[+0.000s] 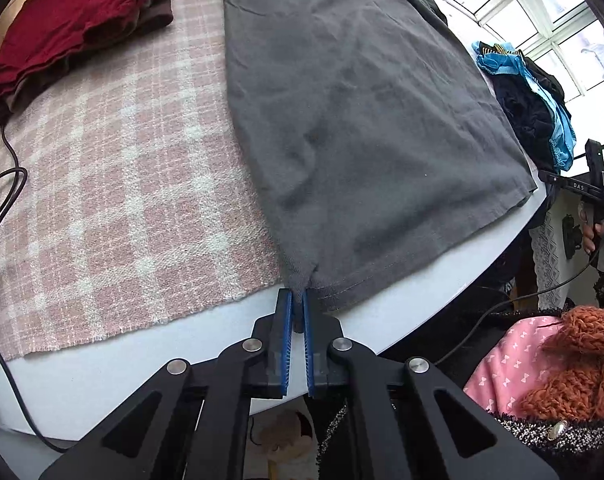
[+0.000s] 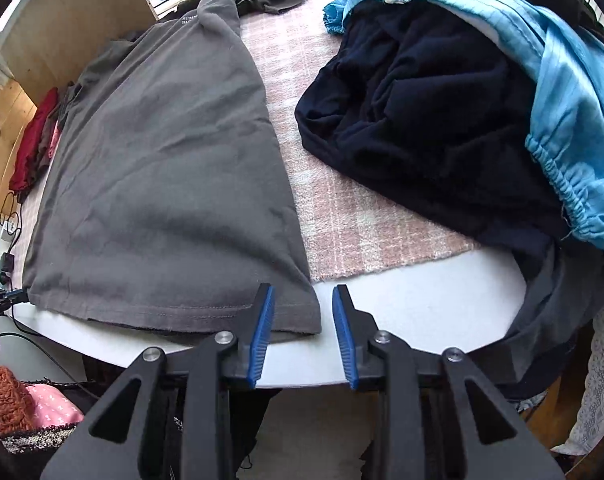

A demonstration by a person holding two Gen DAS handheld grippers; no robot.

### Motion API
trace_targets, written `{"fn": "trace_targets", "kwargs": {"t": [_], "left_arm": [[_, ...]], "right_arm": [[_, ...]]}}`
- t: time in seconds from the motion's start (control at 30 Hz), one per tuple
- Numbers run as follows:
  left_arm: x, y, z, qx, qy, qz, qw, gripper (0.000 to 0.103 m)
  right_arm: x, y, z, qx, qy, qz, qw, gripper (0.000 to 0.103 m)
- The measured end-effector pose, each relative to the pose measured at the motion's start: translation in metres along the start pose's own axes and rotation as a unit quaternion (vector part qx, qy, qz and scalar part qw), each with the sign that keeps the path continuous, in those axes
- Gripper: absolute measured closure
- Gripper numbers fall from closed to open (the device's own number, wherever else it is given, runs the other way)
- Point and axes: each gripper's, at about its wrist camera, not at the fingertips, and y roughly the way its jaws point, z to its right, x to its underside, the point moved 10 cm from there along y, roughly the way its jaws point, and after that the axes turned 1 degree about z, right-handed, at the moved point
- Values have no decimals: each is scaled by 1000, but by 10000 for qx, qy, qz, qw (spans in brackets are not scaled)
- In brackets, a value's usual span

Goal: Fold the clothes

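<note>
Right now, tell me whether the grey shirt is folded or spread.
Spread: grey shirt lies flat, hem at the table edge, left gripper pinching one corner.

Grey cotton T-shirt [image 2: 162, 168] lies flat on the pink checked woven cloth [image 2: 341, 216] — hem at the table's near edge. Heap of dark navy and light blue garments [image 2: 441, 120] sits to its right; folded red clothes [image 1: 62, 28] far left.

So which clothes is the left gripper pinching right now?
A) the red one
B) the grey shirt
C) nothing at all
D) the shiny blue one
B: in the left wrist view the left gripper has its jaws closed on the bottom corner of the grey shirt, while the red clothes sit far off in a pile.
</note>
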Motion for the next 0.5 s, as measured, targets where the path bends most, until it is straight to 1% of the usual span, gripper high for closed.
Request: {"fn": "trace_targets", "kwargs": {"t": [0.03, 0.13, 0.23, 0.3, 0.33, 0.37, 0.5], "left_arm": [[-1, 0, 0, -15, 24, 13, 10000, 98], [-1, 0, 3, -42, 120, -25, 9999, 98], [0, -2, 0, -108, 126, -40, 9999, 98], [0, -7, -3, -126, 59, 5, 9999, 98], [-2, -14, -3, -95, -6, 105, 9999, 98], [-4, -21, -3, -65, -70, 205, 9997, 99], [-12, -53, -1, 104, -329, 612, 9975, 99]], "right_arm": [[2, 4, 2, 3, 30, -24, 10000, 62], [7, 9, 4, 269, -82, -30, 9996, 62], [8, -4, -15, 232, -365, 227, 9988, 62], [14, -8, -47, 26, -857, 250, 9960, 62], [18, -10, -66, -108, -1153, 235, 9930, 62], [21, -9, -77, -167, -1359, 200, 9904, 62], [30, 9, -85, -105, -1819, -31, 9833, 62]]}}
